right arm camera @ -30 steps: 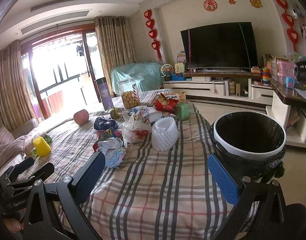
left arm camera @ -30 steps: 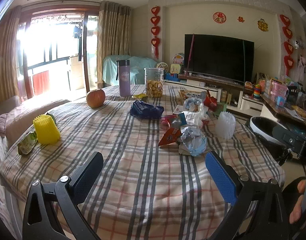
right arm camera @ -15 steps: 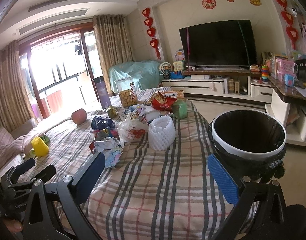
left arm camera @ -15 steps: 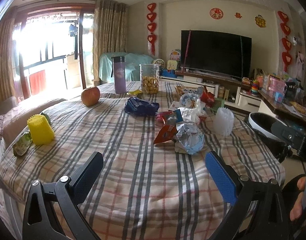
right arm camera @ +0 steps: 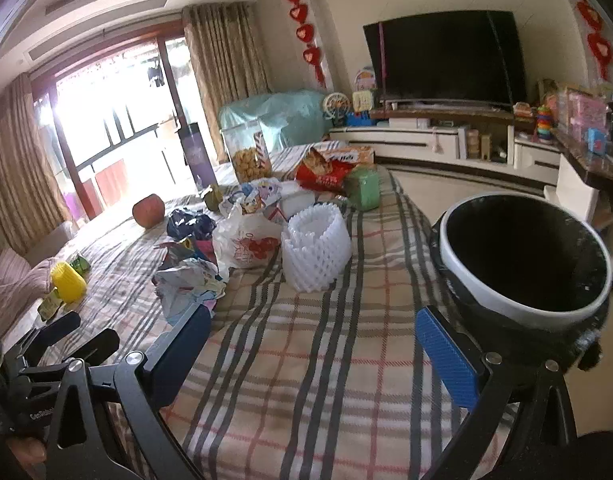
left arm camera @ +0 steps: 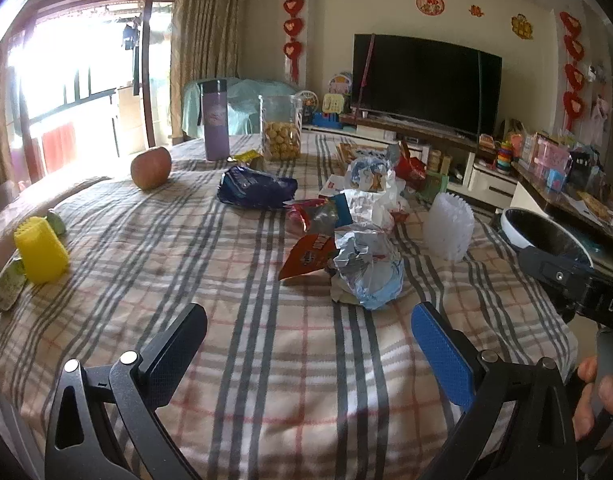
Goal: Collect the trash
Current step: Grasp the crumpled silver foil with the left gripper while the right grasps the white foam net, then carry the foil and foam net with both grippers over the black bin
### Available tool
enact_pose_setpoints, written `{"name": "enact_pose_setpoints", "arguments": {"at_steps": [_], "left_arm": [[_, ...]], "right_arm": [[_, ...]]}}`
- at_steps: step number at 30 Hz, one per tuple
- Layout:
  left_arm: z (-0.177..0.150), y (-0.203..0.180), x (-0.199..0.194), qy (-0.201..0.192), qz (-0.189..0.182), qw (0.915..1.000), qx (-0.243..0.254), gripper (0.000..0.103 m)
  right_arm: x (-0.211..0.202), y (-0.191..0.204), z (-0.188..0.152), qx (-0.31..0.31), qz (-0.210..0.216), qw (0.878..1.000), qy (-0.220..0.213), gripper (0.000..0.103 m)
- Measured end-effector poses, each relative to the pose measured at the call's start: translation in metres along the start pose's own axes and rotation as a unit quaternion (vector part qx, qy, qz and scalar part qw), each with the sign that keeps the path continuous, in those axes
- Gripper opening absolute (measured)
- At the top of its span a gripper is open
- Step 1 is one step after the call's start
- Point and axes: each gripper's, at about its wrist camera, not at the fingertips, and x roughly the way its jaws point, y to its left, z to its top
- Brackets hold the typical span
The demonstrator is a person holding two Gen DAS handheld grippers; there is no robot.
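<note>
A heap of trash lies on the checked tablecloth [left arm camera: 226,264]: a crumpled silver-blue wrapper [left arm camera: 366,268], an orange snack packet [left arm camera: 308,256], a dark blue bag [left arm camera: 256,192], a white plastic bag [right arm camera: 248,242] and a white foam fruit net [right arm camera: 316,250]. A black-lined trash bin [right arm camera: 522,256] with a white rim stands off the table's right edge. My left gripper [left arm camera: 306,340] is open and empty, short of the crumpled wrapper. My right gripper [right arm camera: 312,344] is open and empty, between the heap and the bin.
An apple [left arm camera: 150,168], a purple flask [left arm camera: 214,120], a jar of biscuits [left arm camera: 280,128] and a yellow cup [left arm camera: 40,250] stand on the table. A red snack bag [right arm camera: 326,172] and green box [right arm camera: 362,188] lie at the far end. A TV cabinet lies beyond.
Both grippers have moved forward over the table toward the trash heap, which looks nearer and larger. Both stay open and empty.
</note>
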Motion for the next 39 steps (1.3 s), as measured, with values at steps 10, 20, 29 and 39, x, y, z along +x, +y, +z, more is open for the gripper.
{"name": "enact_pose_setpoints", "arguments": {"at_steps": [10,20,29,39], "left_arm": [[0.016,-0.007,0.040,0.021,-0.003,0.9998,0.002,0.097],[0.027,-0.017,0.072,0.051,-0.021,0.9985,-0.004,0.083],[0.029,-0.025,0.085,0.068,-0.043,0.9968,-0.002,0.033],[0.035,-0.051,0.077,0.059,-0.073,0.9954,0.017,0.020]], "right_arm": [[0.050,-0.009,0.018,0.004,0.008,0.999,0.039,0.101],[0.088,-0.012,0.032,0.009,0.022,0.996,0.083,0.083],[0.087,-0.016,0.029,0.010,0.046,0.994,0.095,0.030],[0.047,-0.039,0.029,0.038,0.048,0.996,0.071,0.028]]}}
